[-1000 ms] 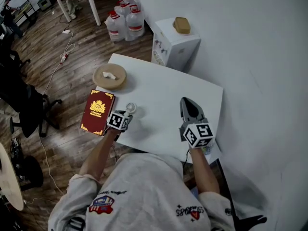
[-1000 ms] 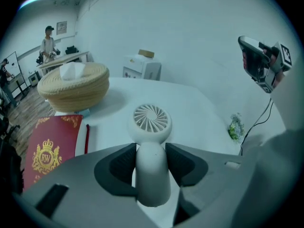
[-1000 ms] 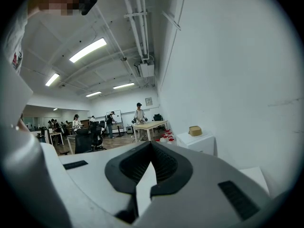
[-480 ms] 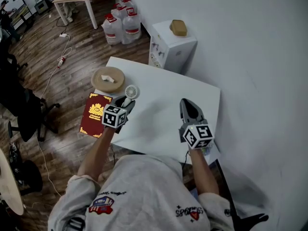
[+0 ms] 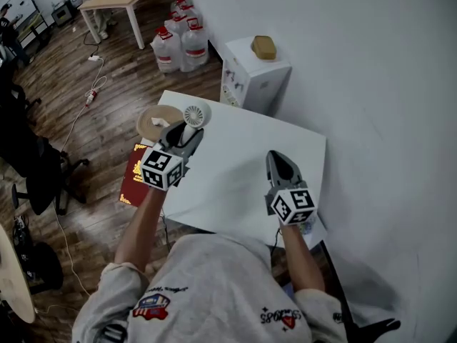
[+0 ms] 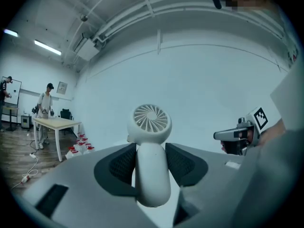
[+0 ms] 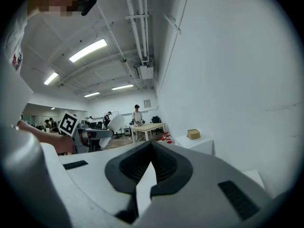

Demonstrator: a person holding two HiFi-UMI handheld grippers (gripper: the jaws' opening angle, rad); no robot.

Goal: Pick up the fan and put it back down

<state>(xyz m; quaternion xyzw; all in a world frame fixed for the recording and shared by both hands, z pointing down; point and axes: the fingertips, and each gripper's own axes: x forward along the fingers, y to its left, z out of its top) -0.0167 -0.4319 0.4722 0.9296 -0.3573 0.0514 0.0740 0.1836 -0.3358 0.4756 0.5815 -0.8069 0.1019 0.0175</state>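
Above the white surface (image 5: 243, 159), the handheld fan (image 5: 195, 115) is clamped by its handle in the left claw (image 5: 187, 133); the right claw (image 5: 280, 161) is closed on nothing. The smooth round handle could slip, and the fan be toppled when lowered.

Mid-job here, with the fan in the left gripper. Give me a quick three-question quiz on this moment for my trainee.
1. True or false: the left gripper is shut on the handle of the fan, and the fan hangs clear of the table.
2. The right gripper holds: A) a bottle; B) nothing, its fingers together; C) a cup.
3. What colour is the book at the table's left side in the head view?
Key: 1 true; 2 B; 3 red.
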